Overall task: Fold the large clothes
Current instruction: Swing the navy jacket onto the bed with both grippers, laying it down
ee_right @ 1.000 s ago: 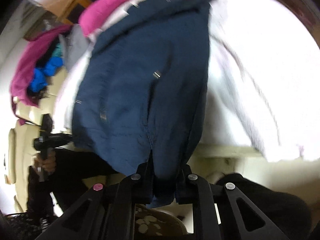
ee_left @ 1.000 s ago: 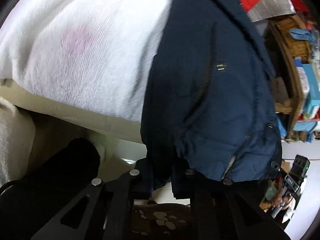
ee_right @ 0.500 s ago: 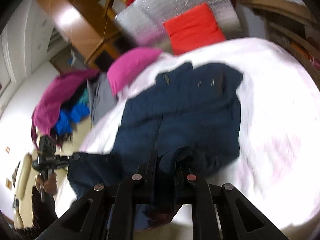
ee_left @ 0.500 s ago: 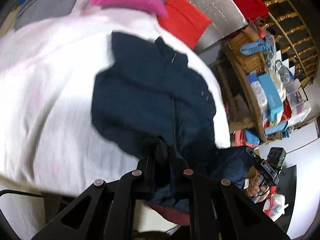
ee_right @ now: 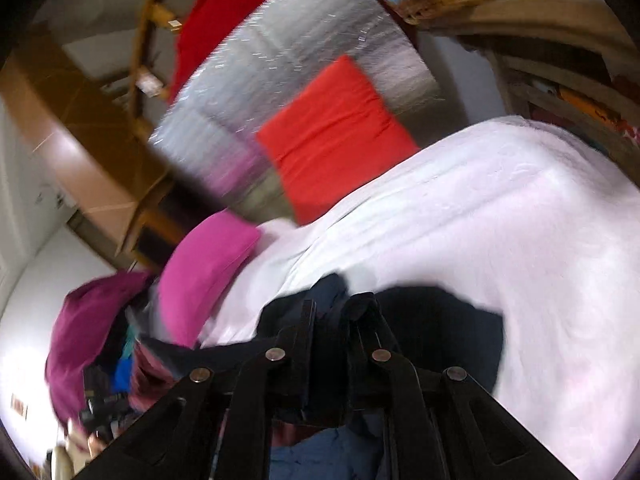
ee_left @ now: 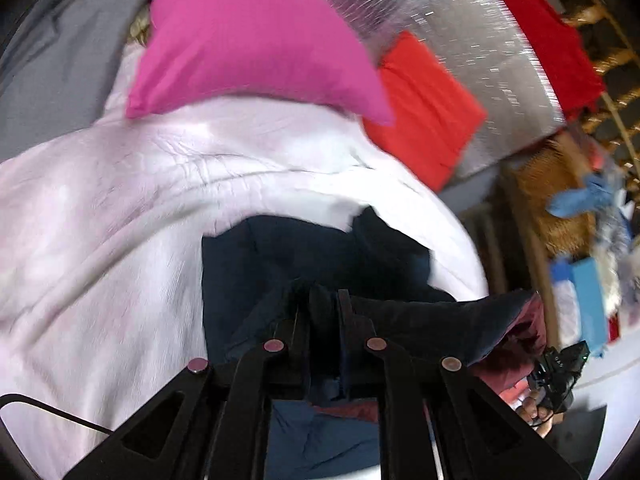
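Left gripper [ee_left: 323, 300] clamped on the hem of the navy jacket [ee_left: 272, 264]; right gripper [ee_right: 331, 312] pinching the same hem. Jacket doubled over on the white bed [ee_left: 120, 208]; pink pillow [ee_left: 248, 40] beyond.

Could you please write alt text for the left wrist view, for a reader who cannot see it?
The left gripper is shut on a navy jacket lying on a white blanket. Beyond it are a pink pillow and a red cushion against a silver panel. The picture is motion-blurred.
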{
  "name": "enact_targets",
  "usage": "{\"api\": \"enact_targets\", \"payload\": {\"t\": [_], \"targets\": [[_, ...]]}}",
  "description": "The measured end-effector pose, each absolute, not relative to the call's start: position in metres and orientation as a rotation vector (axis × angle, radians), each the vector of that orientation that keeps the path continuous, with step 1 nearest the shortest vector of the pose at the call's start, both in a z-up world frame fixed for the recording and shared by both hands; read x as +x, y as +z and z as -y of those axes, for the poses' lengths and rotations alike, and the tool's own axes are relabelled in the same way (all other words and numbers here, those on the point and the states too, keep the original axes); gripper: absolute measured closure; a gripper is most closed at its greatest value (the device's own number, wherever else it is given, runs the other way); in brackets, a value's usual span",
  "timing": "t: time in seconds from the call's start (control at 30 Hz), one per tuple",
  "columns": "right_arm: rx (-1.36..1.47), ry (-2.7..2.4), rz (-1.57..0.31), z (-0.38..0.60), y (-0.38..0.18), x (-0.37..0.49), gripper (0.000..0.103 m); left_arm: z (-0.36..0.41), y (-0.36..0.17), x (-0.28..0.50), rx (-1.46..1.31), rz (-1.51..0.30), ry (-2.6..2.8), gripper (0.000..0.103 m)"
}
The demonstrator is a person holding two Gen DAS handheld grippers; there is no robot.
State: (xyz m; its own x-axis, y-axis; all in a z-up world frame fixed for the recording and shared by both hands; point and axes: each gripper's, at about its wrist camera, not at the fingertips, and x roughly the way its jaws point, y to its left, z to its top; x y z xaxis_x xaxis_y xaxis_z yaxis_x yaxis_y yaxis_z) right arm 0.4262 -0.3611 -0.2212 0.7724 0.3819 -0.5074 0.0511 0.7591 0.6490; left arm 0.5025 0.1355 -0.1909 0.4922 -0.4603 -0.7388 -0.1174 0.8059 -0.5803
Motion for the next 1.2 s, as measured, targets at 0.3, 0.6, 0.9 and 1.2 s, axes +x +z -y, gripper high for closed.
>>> {"api": "enact_targets", "payload": {"t": [0.3, 0.6, 0.9, 1.2], "targets": [[0.828, 0.056, -0.767, 0.367, -0.327, 0.524, 0.090, -0.112, -0.263, 0.591, -0.617, -1.067, -0.193, 0.090], [1.197, 0.188, -0.625, 0.422, -0.344, 0.490, 0.008, -0.140, -0.242, 0.569, -0.832, -0.989, -0.312, 0.069], [1.071, 0.223, -0.528, 0.418, -0.287, 0.371, 0.006, -0.142, -0.180, 0.446, -0.894, -0.690, -0.187, 0.015], [1.081, 0.261, -0.616, 0.360, -0.313, 0.280, 0.006, -0.087, -0.240, 0.323, -0.857, -0.778, -0.118, 0.015]]}}
